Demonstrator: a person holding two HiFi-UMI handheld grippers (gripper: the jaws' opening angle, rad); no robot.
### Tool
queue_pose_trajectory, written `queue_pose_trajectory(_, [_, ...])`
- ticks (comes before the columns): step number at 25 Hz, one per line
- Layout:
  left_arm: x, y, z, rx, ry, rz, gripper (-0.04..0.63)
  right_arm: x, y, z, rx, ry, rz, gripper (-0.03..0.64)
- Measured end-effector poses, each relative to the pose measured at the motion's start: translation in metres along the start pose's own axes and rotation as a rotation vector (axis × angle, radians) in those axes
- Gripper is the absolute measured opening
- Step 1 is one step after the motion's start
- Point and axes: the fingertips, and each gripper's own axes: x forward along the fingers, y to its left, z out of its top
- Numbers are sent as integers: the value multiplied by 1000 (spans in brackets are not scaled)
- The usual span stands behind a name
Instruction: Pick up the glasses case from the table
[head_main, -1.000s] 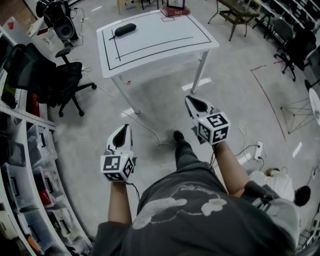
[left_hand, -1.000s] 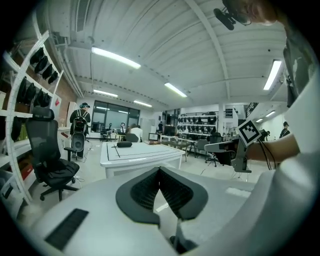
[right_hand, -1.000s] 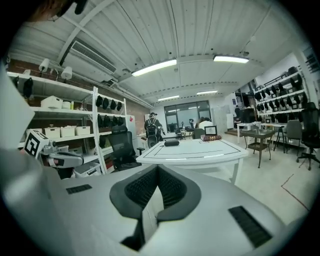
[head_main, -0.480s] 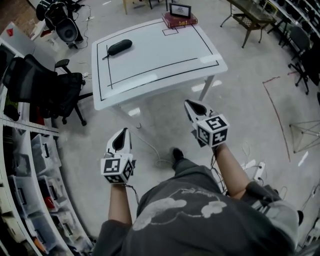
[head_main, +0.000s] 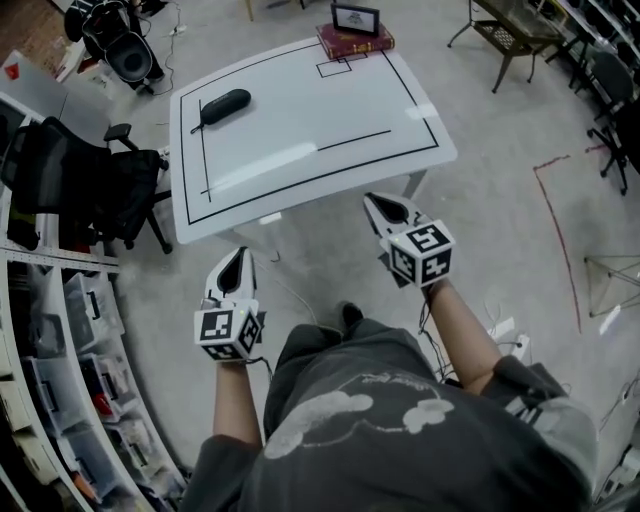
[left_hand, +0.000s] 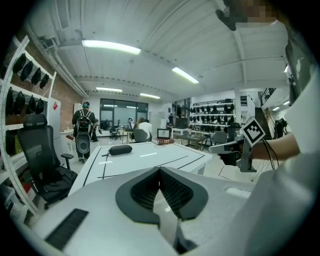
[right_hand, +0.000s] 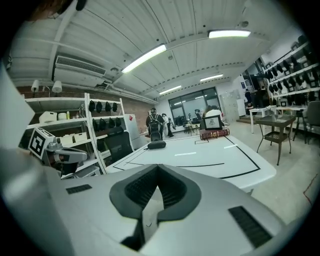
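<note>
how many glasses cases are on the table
1. The case lies near the table's far-left corner in the head view, beside the black line. Nothing else like it shows; only the strip behind the books is hidden.

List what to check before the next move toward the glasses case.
1. Glasses case in view, on the table, far left corner: ok.
2. Nothing lies on the case: ok.
3. Left gripper jaws apart for a grasp: not ok, together and empty.
4. Right gripper jaws apart: not ok, together and empty.
5. Either gripper at the case: not ok, both are by the table's near edge.
</note>
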Motion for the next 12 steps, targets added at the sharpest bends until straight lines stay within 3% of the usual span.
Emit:
queue_pose_trajectory(10, [45,43,18,-6,-52,-10,6,44,-13,12,-13,7,-19,0])
queue_pose_trajectory(12, [63,58,22,1,-52,-27,57,56,-18,17,-11,8,-36,0])
